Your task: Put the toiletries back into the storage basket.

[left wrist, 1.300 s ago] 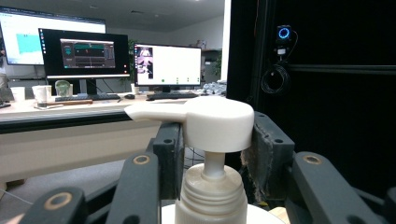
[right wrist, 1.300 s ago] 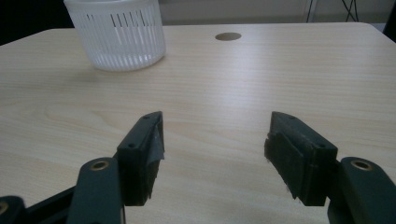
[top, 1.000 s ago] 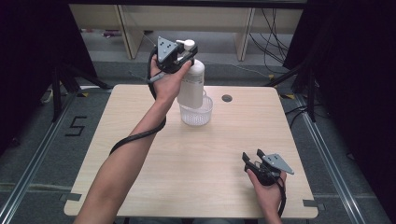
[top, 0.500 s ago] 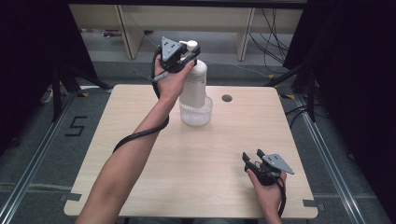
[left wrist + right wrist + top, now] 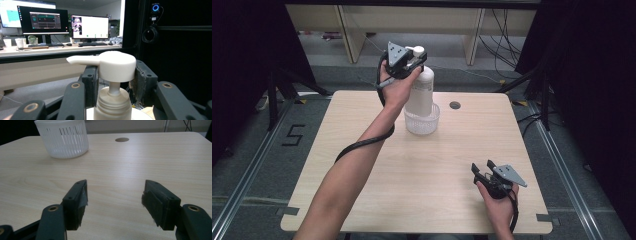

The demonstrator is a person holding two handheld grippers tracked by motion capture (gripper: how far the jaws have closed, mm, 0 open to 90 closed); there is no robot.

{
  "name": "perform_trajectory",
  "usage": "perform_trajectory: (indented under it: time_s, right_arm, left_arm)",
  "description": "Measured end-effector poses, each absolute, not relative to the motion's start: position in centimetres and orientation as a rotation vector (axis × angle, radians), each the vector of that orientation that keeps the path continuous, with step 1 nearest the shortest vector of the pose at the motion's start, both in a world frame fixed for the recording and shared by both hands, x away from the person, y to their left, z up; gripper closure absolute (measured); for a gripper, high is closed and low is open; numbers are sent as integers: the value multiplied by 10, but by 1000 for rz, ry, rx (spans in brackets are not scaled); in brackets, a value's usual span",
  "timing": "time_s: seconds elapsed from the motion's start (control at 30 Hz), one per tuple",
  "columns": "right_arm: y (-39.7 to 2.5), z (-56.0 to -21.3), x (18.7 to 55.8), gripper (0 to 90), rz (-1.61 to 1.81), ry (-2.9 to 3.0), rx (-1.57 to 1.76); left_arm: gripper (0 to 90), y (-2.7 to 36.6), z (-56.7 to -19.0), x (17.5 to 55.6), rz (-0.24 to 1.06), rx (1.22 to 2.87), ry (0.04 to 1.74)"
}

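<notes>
A white pump bottle (image 5: 421, 90) stands with its base inside a small white slotted basket (image 5: 422, 124) at the back middle of the wooden table (image 5: 362, 125). My left gripper (image 5: 414, 59) is at the bottle's top. In the left gripper view its jaws press on both sides of the pump head (image 5: 116, 66), so the left gripper (image 5: 113, 80) is shut on it. My right gripper (image 5: 484, 169) rests low near the table's front right, open, with bare wood between its jaws (image 5: 115, 200). The basket (image 5: 62, 141) shows far off at the upper left of the right gripper view.
A round cable hole (image 5: 455, 105) lies in the table just right of the basket. Beyond the far edge are shelving legs and cables on the floor. Desks with monitors (image 5: 43, 21) stand far behind the bottle. Dark curtains flank the table.
The left gripper and the bottle's top have shifted very slightly to the right. The right gripper has stayed where it was.
</notes>
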State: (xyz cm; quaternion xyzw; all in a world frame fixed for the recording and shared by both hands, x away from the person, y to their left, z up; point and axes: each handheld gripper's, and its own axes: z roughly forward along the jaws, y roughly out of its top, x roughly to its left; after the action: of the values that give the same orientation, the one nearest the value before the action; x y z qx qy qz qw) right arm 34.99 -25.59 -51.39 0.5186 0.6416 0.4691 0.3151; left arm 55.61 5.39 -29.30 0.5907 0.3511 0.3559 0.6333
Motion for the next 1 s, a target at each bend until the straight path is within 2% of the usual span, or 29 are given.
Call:
perform_trajectory:
  time_s: [1.0]
  right_arm:
    - [-255,-513,349,372,1249,1695,1380]
  left_arm:
    - [591,45,-314,565,809,1405,828]
